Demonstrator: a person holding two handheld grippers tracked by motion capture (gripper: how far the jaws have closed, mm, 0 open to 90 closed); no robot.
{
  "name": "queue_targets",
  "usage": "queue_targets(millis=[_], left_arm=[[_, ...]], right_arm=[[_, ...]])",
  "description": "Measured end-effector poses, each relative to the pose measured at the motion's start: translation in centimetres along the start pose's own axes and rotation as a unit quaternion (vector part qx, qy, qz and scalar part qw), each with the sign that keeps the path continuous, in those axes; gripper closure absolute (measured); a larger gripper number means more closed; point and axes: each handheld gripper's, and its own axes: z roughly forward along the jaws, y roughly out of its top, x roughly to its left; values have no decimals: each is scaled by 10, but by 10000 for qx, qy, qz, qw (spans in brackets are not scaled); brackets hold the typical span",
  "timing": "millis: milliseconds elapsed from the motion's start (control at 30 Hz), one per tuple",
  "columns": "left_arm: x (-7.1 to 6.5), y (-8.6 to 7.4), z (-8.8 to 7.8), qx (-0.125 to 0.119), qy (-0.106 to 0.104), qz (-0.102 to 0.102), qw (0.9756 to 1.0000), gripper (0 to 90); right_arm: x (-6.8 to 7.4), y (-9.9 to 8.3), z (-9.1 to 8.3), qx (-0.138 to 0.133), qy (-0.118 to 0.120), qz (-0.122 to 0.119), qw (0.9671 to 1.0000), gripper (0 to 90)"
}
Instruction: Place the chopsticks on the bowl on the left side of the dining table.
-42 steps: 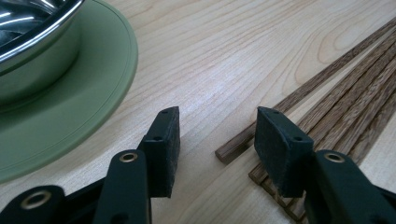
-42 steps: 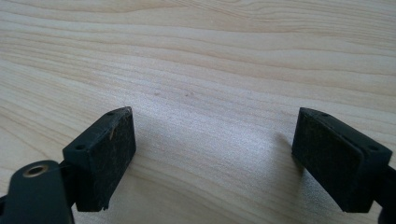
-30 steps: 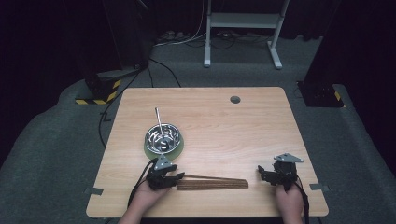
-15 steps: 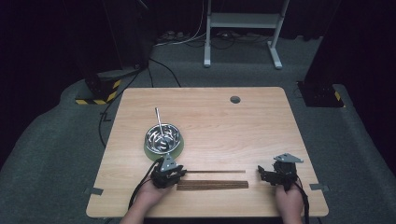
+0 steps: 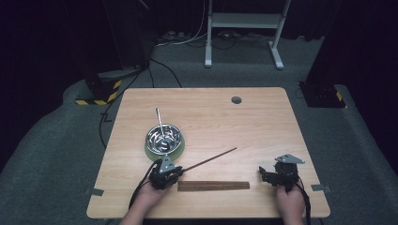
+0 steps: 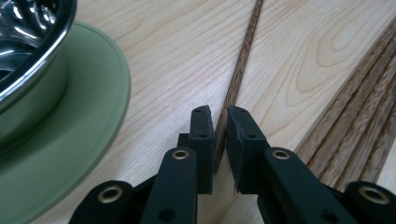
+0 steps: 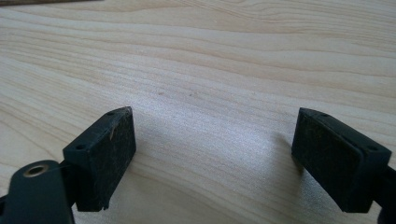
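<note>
Jaws of the left gripper [image 6: 220, 135] are clenched on one thin wooden stick [image 6: 240, 70], whose far end angles up and away from the steel bowl [image 5: 163, 137]. That bowl, with a metal utensil [image 5: 159, 121] leaning in it, sits on a green saucer [image 6: 79, 140] just beside the gripper. A bundle of sticks [image 5: 213, 185] lies flat on the table [image 5: 263, 122], nearer the person than the bowl. Well right of the bowl, the right gripper [image 7: 215, 154] rests with jaws released, wide apart over bare wood.

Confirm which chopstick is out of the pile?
The single chopstick clamped in the left gripper, angled up-right toward the table's middle; the other chopsticks lie bundled flat.
</note>
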Motion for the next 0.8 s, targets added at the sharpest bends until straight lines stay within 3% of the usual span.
queue_targets(millis=[167,300,400,467,600,800], left_arm=[[6,-2,-5,100,12,64,9999,801],[12,-7,-11,104,-65,5,9999,776],[17,-6,-10,72,-122,-95,9999,685],[14,-3,-6,58,-104,-154,9998,606],[7,4,6,31,-97,-39,9999,529],[6,8,12,-17,-77,-11,10000,545]], right_arm=[[0,0,0,-1,0,-3,10000,132],[0,0,0,7,6,29,10000,131],[0,0,0,9,12,34,10000,132],[1,0,0,29,30,53,10000,132],[1,0,0,-7,8,54,10000,131],[0,0,0,5,47,-13,10000,131]])
